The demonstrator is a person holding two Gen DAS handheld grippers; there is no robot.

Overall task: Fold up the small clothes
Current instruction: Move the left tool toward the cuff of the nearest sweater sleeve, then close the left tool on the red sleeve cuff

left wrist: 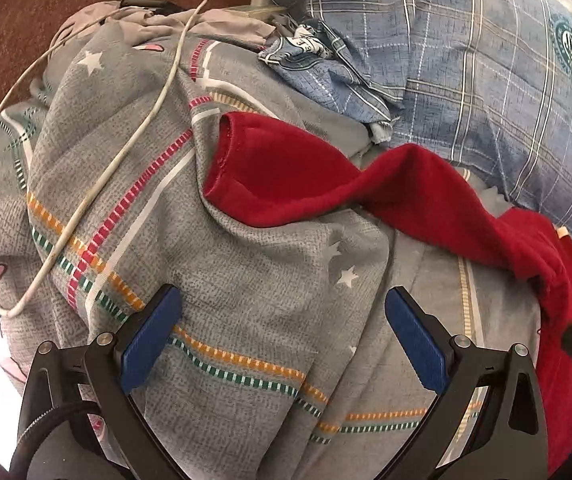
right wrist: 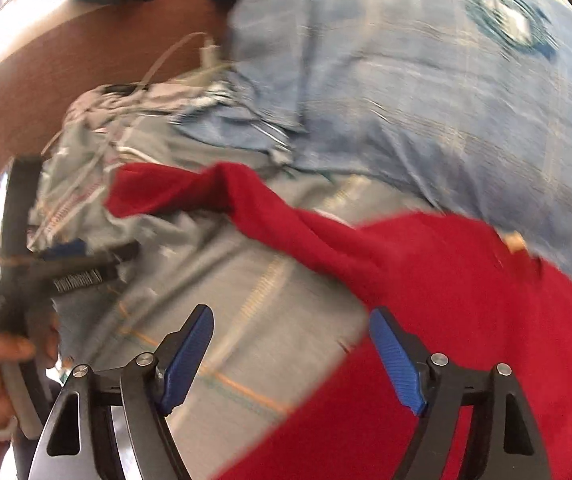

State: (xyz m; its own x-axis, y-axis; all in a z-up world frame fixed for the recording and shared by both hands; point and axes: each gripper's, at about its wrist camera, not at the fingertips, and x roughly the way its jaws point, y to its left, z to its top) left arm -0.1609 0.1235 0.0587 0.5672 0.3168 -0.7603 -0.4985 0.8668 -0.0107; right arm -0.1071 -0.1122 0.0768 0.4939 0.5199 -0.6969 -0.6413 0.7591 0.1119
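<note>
Grey starred bedding (left wrist: 246,264) lies under my left claw (left wrist: 282,344) and right claw (right wrist: 289,356) — both gaping, empty — with the red garment (left wrist: 425,196) ahead-right, soft, limp, best pinched at its hemmed sleeve.

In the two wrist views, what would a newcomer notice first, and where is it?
The red garment stands out first: it lies crumpled across the grey patterned bedding, running from the middle toward the right edge. Behind it, at the upper right, is a blue checked cloth with a round badge. A white cable snakes over the bedding on the left.
</note>
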